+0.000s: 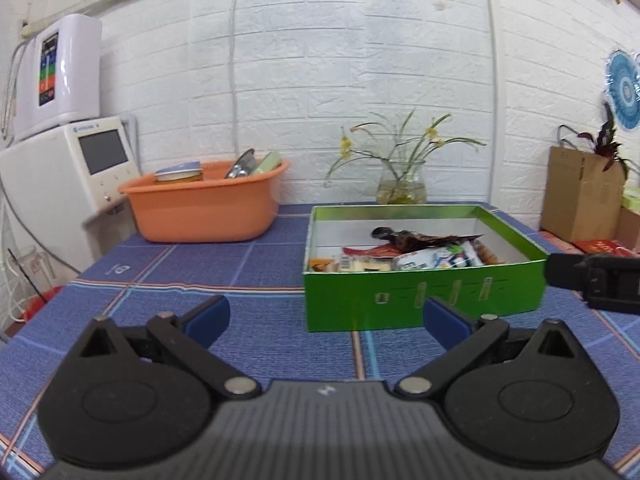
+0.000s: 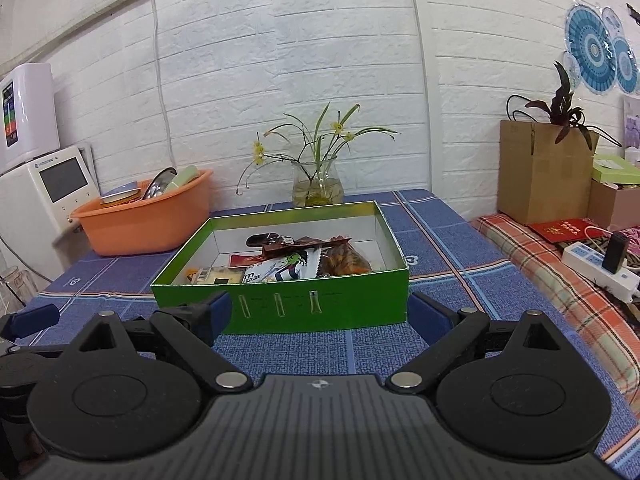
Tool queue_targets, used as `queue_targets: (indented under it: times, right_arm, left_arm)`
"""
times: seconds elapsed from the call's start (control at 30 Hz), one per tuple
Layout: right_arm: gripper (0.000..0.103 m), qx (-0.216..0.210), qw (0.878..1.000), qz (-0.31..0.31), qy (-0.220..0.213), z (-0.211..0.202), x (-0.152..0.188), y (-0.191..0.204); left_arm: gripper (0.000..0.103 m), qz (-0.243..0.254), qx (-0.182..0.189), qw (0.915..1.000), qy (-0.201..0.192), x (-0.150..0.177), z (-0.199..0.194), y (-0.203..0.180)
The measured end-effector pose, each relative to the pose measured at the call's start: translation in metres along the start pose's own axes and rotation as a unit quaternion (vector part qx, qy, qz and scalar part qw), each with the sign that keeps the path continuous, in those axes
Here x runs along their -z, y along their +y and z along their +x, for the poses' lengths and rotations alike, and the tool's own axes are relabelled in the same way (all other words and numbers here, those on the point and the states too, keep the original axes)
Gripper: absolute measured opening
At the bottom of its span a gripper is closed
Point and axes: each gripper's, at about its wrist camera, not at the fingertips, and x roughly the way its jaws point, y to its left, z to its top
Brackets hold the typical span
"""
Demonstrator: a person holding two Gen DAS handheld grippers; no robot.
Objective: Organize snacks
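A green box (image 1: 420, 300) (image 2: 288, 304) stands on the blue checked tablecloth, holding several snack packets (image 1: 416, 256) (image 2: 288, 264) in a loose pile. My left gripper (image 1: 326, 316) is open above the cloth, just left of the box's near wall, with nothing between its blue fingertips. My right gripper (image 2: 320, 316) is open too, its pads spread in front of the box's near wall and holding nothing. The right gripper's body (image 1: 596, 280) shows at the right edge of the left wrist view. A left fingertip (image 2: 32, 322) shows at the left edge of the right wrist view.
An orange basin (image 1: 204, 204) (image 2: 144, 224) with tins and packets sits at the back left. A glass vase of flowers (image 1: 402, 188) (image 2: 318, 188) stands against the wall. White appliances (image 1: 60, 160) are left; a cardboard box (image 2: 540, 172) and power strip (image 2: 600, 268) right.
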Motion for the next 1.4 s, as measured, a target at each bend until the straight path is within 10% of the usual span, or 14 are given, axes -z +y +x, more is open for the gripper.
queue_targets:
  times: [1.4]
  right_arm:
    - [0.103, 0.031, 0.999, -0.001, 0.030, 0.002, 0.023, -0.004]
  left_arm:
    - [0.103, 0.002, -0.060, 0.9964, 0.059, 0.009, 0.008, -0.006]
